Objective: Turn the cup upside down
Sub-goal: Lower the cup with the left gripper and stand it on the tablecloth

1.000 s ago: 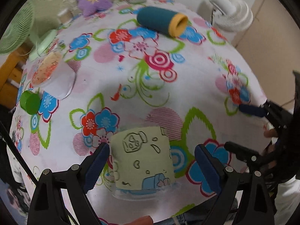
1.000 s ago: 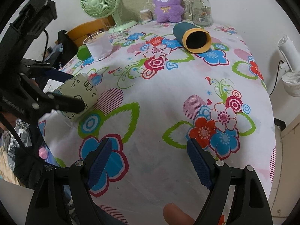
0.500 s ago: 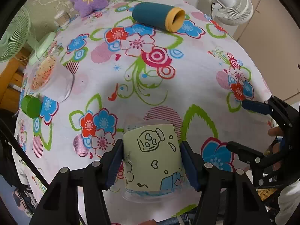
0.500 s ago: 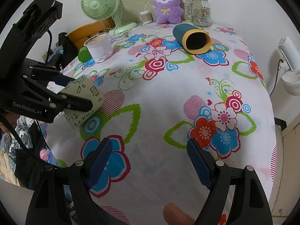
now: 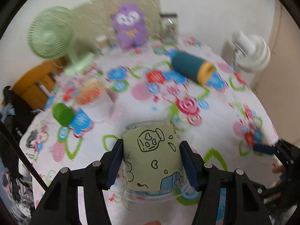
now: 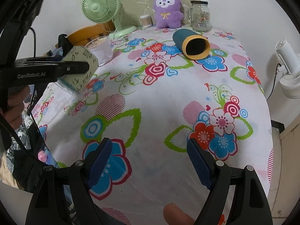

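The cup [image 5: 152, 159] is clear plastic with a pale green cartoon sleeve. My left gripper [image 5: 151, 164] is shut on it, one pad on each side. In the right wrist view the cup [image 6: 80, 69] hangs tilted in the air above the table's left edge, held by the left gripper [image 6: 75, 68]. My right gripper [image 6: 150, 161] is open and empty, low over the flowered tablecloth [image 6: 159, 97] near the front edge.
A teal tube with a yellow rim [image 6: 191, 43] lies on its side at the back. A glass jar [image 6: 200, 16], purple plush [image 6: 167, 9] and green fan [image 6: 101, 7] stand along the back. A clear cup [image 5: 91, 95] and a green lid [image 5: 62, 113] sit left. A white fan [image 6: 288, 71] stands off the right edge.
My left gripper closed on the cup, then lifted it off the table and tilted up. The right gripper has stayed still and open.
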`<state>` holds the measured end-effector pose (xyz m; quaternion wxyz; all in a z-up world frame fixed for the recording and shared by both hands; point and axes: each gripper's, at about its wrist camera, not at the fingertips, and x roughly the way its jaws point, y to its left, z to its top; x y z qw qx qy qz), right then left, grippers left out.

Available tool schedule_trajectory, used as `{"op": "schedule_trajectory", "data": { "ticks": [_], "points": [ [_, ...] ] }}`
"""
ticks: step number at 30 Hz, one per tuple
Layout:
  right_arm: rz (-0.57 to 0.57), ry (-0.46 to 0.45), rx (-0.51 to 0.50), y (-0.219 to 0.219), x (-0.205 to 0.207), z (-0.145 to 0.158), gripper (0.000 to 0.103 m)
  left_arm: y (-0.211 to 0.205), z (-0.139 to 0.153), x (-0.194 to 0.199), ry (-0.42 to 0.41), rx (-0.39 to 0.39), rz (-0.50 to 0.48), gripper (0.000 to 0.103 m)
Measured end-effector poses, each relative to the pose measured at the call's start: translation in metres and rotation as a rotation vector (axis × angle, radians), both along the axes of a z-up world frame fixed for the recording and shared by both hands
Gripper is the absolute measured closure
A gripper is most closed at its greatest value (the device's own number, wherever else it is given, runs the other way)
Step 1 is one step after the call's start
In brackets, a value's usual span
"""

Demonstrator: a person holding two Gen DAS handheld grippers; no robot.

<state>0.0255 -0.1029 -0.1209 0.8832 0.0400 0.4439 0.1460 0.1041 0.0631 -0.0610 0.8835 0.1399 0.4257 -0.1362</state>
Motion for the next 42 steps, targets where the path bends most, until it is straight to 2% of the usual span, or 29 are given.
{"op": "schedule_trajectory", "data": {
  "ticks": [5, 9, 15, 24, 31, 34, 37, 40, 42],
  "points": [
    [0.008, -0.04, -0.011, 0.008, -0.001, 0.008, 0.019, 0.01, 0.003, -0.015, -0.175, -0.046, 0.058, 0.041],
    [0.016, -0.061, -0.013, 0.014, -0.004, 0.011, 0.019, 0.01, -0.006, -0.032, -0.359, -0.051, 0.092, 0.041],
    [0.011, -0.072, -0.017, 0.015, -0.009, 0.011, 0.019, 0.008, -0.027, -0.056, -0.457, -0.085, 0.108, 0.041],
    [-0.001, -0.073, -0.017, 0.009, -0.017, 0.01, 0.019, 0.006, -0.053, -0.077, -0.396, -0.091, 0.113, 0.04],
    [-0.003, -0.076, -0.005, 0.008, -0.021, 0.01, 0.019, 0.006, -0.063, -0.098, -0.423, -0.064, 0.104, 0.039],
    [-0.002, -0.076, -0.007, 0.008, -0.022, 0.01, 0.019, 0.009, -0.069, -0.102, -0.383, -0.064, 0.101, 0.037],
    [0.001, -0.078, -0.005, 0.008, -0.023, 0.011, 0.019, 0.012, -0.07, -0.102, -0.337, -0.079, 0.104, 0.031],
    [0.012, -0.079, 0.001, 0.01, -0.024, 0.012, 0.019, 0.015, -0.064, -0.102, -0.332, -0.088, 0.114, 0.02],
    [0.019, -0.081, -0.001, 0.012, -0.025, 0.013, 0.019, 0.016, -0.06, -0.102, -0.329, -0.089, 0.119, 0.018]
  ]
}}
